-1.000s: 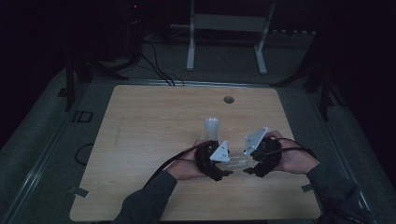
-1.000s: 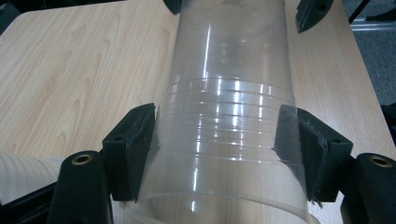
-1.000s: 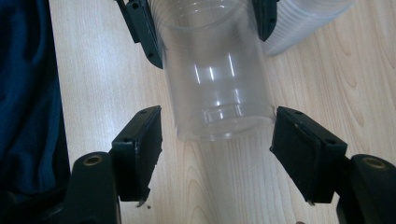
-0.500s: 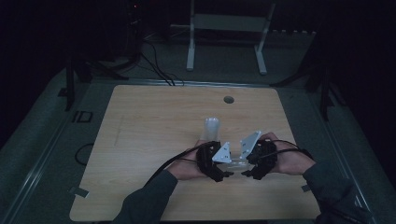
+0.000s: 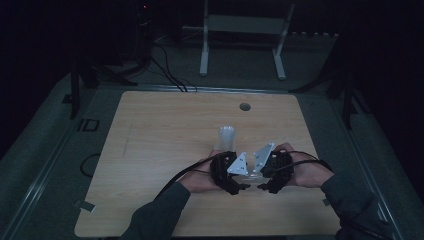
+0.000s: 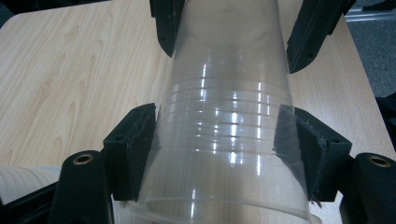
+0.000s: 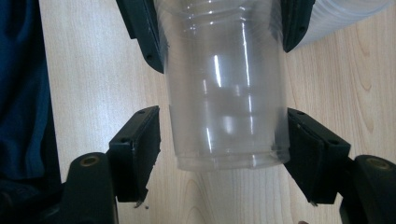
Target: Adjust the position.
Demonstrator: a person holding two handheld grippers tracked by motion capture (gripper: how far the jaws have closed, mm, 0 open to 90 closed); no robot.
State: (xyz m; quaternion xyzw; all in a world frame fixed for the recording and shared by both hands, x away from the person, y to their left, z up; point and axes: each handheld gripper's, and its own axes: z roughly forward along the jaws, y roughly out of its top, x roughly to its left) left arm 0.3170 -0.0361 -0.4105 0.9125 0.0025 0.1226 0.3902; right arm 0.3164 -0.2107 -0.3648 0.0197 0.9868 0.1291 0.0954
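A clear plastic cup [image 6: 224, 60] is held on its side just above the table, between my two grippers. My left gripper [image 6: 219, 121] is shut on its ribbed part near the rim, both pads pressed against the wall. Facing it, my right gripper [image 7: 222, 121] straddles the cup's base [image 7: 224, 154]. Its right pad [image 7: 303, 149] touches the wall and its left pad [image 7: 140, 149] stands a little off it. In the high view both grippers [image 5: 239, 184] [image 5: 262, 185] meet near the table's front edge with the cup [image 5: 251, 175] between them.
A stack of clear cups [image 5: 226, 137] lies on the wooden table [image 5: 150, 150] just behind the hands, close to the left gripper. A round cable hole [image 5: 244, 106] sits at the far edge. Dark floor, cables and a white frame [image 5: 242, 30] lie beyond.
The right hand and its gripper have moved left toward the left gripper, so the two now stand closer together. The left gripper has hardly moved.
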